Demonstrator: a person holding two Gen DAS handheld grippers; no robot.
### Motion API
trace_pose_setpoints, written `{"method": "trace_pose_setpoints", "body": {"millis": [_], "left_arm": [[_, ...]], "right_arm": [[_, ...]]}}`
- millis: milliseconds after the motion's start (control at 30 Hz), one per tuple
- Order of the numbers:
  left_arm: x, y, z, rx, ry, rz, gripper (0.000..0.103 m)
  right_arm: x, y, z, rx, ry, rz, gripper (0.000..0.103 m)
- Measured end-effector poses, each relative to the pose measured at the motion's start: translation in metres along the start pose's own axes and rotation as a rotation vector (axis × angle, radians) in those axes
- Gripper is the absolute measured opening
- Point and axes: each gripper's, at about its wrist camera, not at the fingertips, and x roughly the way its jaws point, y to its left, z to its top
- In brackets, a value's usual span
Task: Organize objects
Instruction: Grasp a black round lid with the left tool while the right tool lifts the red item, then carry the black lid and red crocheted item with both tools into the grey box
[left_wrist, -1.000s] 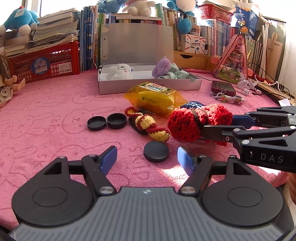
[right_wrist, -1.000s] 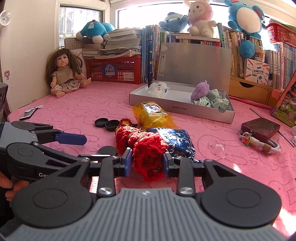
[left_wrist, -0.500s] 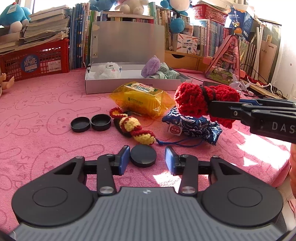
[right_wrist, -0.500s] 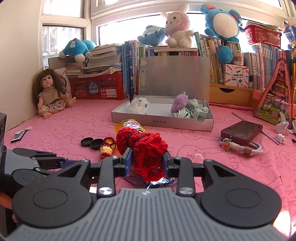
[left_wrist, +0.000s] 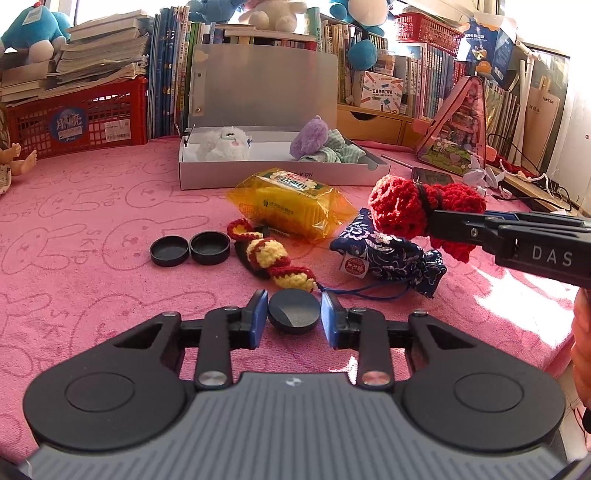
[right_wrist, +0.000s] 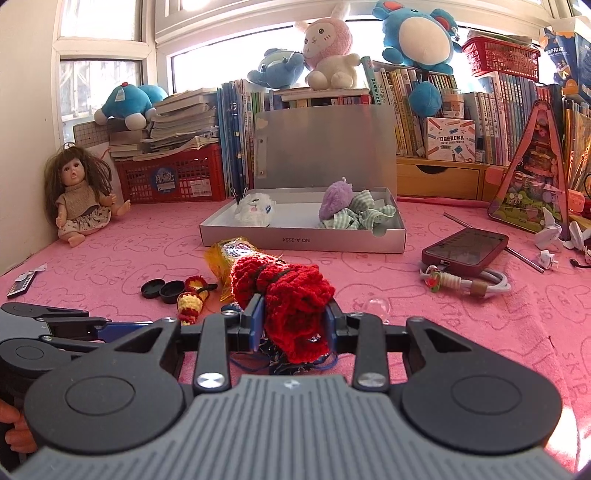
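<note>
My right gripper (right_wrist: 293, 323) is shut on a red crocheted piece (right_wrist: 291, 295) and holds it above the pink cloth; it also shows in the left wrist view (left_wrist: 410, 210). My left gripper (left_wrist: 294, 314) has its fingers on both sides of a black round lid (left_wrist: 294, 311) that lies on the cloth; small gaps show at each side. A white open box (right_wrist: 303, 236) at the back holds a white plush (right_wrist: 255, 210), a purple plush (right_wrist: 334, 201) and a green striped cloth (right_wrist: 364, 216).
On the cloth lie a yellow packet (left_wrist: 291, 206), a blue patterned pouch (left_wrist: 391, 258), a yellow-red crochet string (left_wrist: 273, 262), two black lids (left_wrist: 188, 249), a phone (right_wrist: 465, 247), a cable bundle (right_wrist: 465, 282) and a doll (right_wrist: 79, 195). Books and a red basket (right_wrist: 173, 179) line the back.
My right gripper lifted the red crocheted piece off the blue pouch and raised it. My left gripper moved forward around the black lid and narrowed its fingers.
</note>
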Motion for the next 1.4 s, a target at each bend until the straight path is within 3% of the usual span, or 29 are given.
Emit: {"method": "trace_pose_setpoints", "body": {"millis": [333,600,1400], "left_arm": [[-0.009,0.000,0.023,0.002,-0.044,0.009,0.037],[-0.004,0.005,0.053,0.003,-0.081,0.030,0.037],[0.062,0.031,0.160,-0.019,-0.136,0.081,0.037]], "right_arm": [[0.007,-0.007,0.006,0.016,0.010,-0.046,0.037],[0.020,-0.020,0.030,0.062,-0.010,-0.038,0.037],[0.092,-0.058,0.101,0.132,0.003,-0.078,0.037]]}}
